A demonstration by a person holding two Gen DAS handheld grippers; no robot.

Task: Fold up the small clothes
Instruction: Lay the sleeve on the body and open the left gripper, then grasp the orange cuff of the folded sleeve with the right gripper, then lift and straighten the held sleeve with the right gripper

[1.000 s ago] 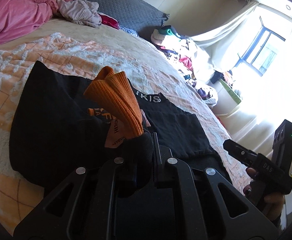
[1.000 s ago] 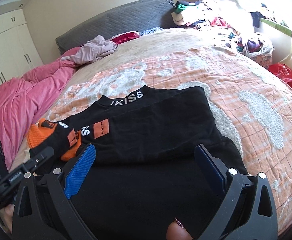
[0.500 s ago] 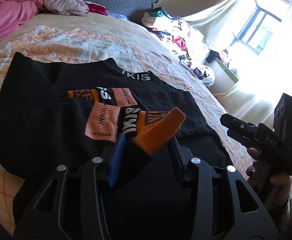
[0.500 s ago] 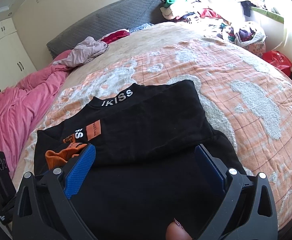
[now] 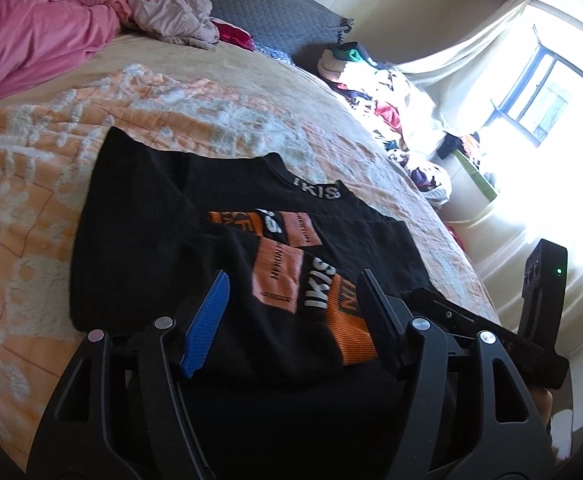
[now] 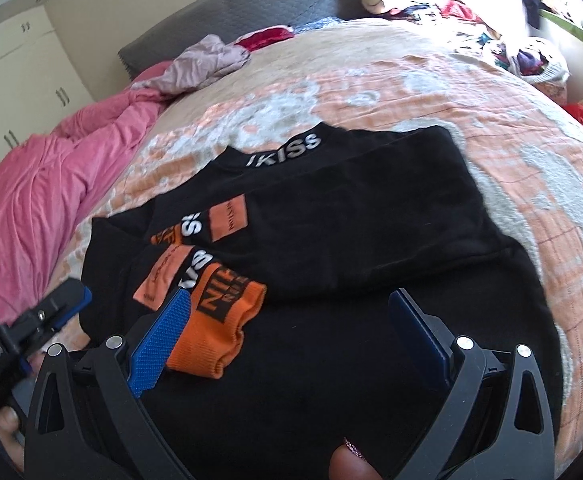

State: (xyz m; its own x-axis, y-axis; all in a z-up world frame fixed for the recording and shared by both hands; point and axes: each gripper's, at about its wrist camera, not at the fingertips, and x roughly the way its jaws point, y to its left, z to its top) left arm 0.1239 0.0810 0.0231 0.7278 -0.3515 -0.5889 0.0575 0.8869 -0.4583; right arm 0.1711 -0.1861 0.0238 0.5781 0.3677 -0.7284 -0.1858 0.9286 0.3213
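One black long-sleeved top [image 6: 363, 216] with orange cuffs lies half-folded on the peach quilted bedspread [image 6: 451, 92].
Both of its sleeves are laid across the chest, two orange ribbed cuffs [image 5: 351, 320] showing. The left gripper [image 5: 291, 308], tilted down, has just been opening; its jaws stand spread with the cuff between them, unpressed. The right gripper [image 6: 291, 336] stands wide apart over the hem, holding nothing.

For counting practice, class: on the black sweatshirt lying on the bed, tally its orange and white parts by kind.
Orange rectangular fabric patches: 2
Orange ribbed knit cuffs: 2
White printed letterings: 3
Total: 7
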